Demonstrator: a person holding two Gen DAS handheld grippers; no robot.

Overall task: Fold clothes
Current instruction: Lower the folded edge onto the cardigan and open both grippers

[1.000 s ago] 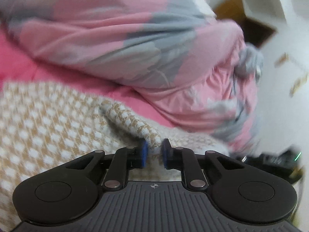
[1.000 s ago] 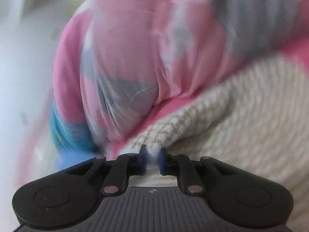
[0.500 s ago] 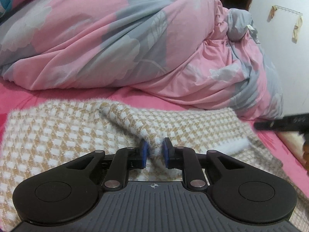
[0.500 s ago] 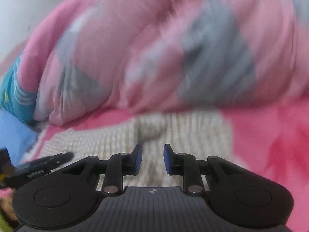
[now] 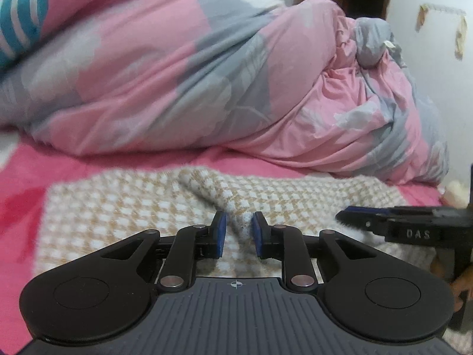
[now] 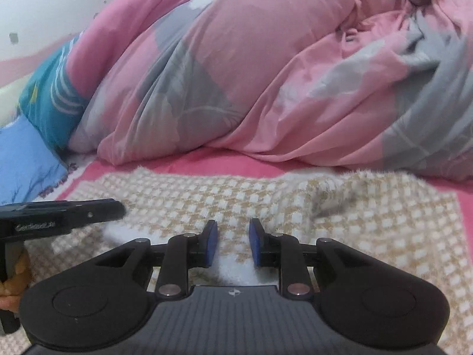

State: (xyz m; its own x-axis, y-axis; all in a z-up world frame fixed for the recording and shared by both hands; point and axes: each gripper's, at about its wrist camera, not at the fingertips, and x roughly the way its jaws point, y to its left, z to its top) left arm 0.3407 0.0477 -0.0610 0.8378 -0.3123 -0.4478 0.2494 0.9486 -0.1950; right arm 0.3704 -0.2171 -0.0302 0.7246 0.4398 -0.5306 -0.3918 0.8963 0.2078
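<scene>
A tan-and-white checked sweater (image 5: 124, 207) lies flat across the lower middle of the frame on a pink bed (image 5: 26, 171), the left claw (image 5: 239, 230) slackening around a raised fold with its pads apart, the right claw (image 6: 229, 242) released and empty, below a rumpled pink-and-grey duvet (image 6: 251, 68).

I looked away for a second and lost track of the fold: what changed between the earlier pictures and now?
The right gripper let go of the knit: a second ago it pinched a raised fold, now its jaws stand open with nothing between them and the cloth lies flat. The left gripper has opened a little; a ridge of knit still sits between its jaws. The quilt stayed heaped behind.
</scene>
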